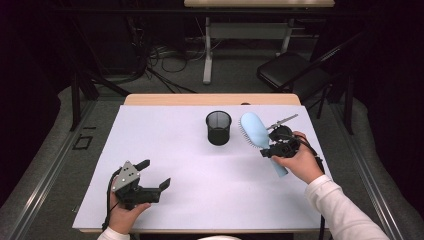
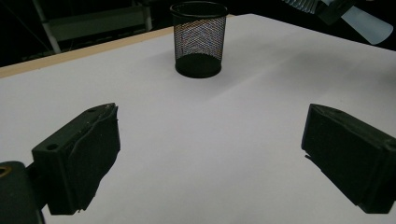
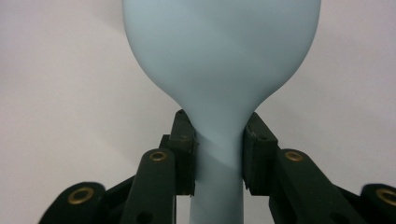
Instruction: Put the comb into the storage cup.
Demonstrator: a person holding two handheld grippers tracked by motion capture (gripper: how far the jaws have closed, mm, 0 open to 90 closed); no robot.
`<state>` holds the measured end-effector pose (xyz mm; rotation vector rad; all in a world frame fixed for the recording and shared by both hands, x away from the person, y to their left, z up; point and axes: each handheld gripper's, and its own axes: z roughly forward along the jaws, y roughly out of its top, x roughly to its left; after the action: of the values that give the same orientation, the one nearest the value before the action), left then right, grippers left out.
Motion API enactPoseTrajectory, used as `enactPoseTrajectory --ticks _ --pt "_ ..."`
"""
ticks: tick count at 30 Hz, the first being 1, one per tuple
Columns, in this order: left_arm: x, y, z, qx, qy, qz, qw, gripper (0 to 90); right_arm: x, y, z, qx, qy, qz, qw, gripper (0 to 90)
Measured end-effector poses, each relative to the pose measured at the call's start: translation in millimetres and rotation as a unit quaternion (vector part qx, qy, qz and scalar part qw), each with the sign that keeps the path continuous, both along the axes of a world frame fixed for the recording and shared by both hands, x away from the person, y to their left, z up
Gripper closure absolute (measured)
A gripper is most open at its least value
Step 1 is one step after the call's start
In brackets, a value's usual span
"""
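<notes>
A light-blue hairbrush (image 1: 256,134) is clamped at its neck between the jaws of the right gripper (image 1: 272,148), just where the handle widens into the head, as is seen in the right gripper view. The brush is held above the white table sheet (image 1: 180,165), just right of a black mesh pen cup (image 1: 218,127) that stands upright. The left gripper (image 1: 156,176) is kept low near the front left, its jaws spread wide with nothing between them.

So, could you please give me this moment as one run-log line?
right gripper: shut on hairbrush neck, brush off table | left gripper: open, empty, low over white table | mesh cup: upright, empty, left of brush
</notes>
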<state>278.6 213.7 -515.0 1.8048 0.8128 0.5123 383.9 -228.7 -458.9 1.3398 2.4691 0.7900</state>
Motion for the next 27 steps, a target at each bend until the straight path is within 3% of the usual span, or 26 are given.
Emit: enactPoseTrajectory --ticks 14,18,19,27 --pt "0.7 0.5 -0.4 0.002 0.003 -0.001 1.0000 4.7 -8.8 4.5 12.2 0.031 -0.042 0.003 0.9986 69.4" --pt "2.6 0.9 -0.7 -0.001 0.002 0.000 1.0000 4.7 -11.9 7.1 15.2 0.046 -0.058 0.006 0.9972 69.4" --pt "3.4 0.6 -1.1 -0.002 0.004 -0.001 1.0000 4.7 -13.6 9.8 17.5 0.052 -0.072 0.007 0.9961 69.4" --pt "3.5 -0.8 -2.9 -0.006 0.011 -0.001 0.9999 4.7 -18.5 19.5 26.1 0.080 -0.095 0.015 0.9921 69.5"
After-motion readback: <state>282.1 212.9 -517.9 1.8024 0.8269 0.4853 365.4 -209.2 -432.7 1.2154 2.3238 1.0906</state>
